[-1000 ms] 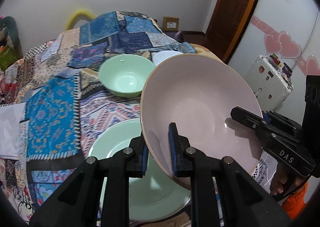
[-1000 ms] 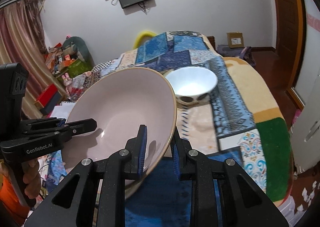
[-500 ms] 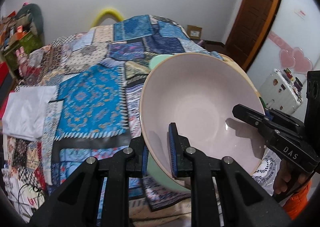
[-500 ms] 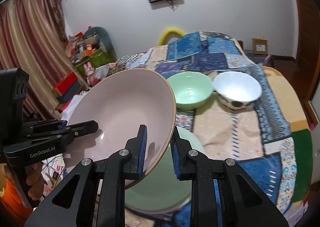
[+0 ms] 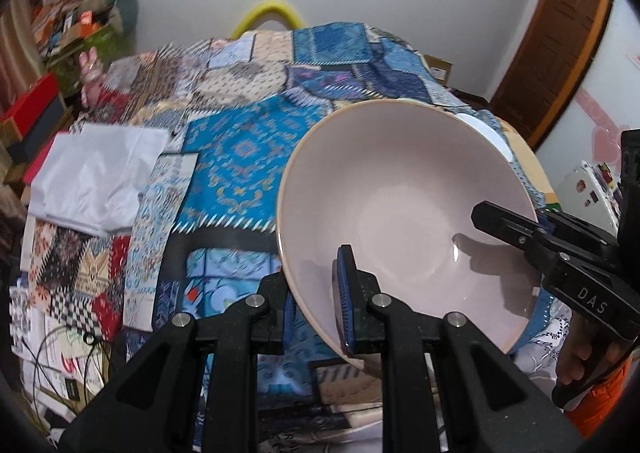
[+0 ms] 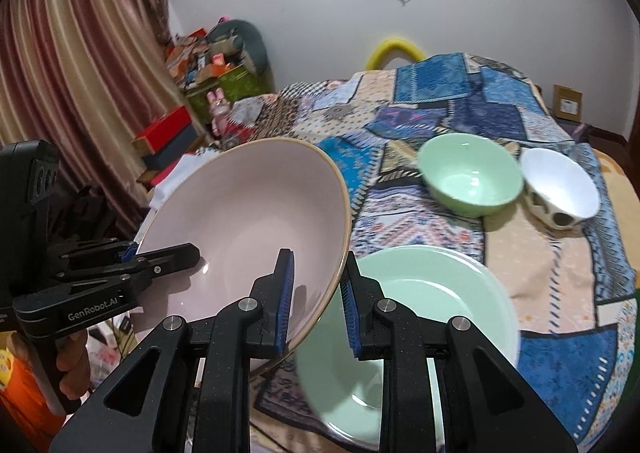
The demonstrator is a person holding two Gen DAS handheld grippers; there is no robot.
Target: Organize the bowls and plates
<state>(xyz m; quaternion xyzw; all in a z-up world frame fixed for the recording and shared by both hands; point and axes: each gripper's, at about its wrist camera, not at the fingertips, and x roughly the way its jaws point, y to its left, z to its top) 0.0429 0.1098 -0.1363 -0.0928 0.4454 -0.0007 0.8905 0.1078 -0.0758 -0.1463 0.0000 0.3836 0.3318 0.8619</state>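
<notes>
Right wrist view shows both tools, left tool [image 6: 168,253] and right tool [image 6: 316,293], pinching opposite rims of the pink bowl [image 6: 248,213] held above the patchwork surface [image 6: 560,285], not yet stacked; green plate [image 6: 420,305], green bowl [image 6: 470,177], white bowl [image 6: 560,185] still separate.

Your 2 tongs, left [image 5: 316,301] and right [image 6: 318,303], are both clamped on the pink bowl [image 5: 404,213], which fills the space between them. Under its right side lies the green plate [image 6: 440,293], with the green bowl [image 6: 470,179] and white bowl [image 6: 560,187] touching beyond it. Left of the pink bowl you have bare quilt [image 5: 236,157], up to the white cloth [image 5: 96,173].
</notes>
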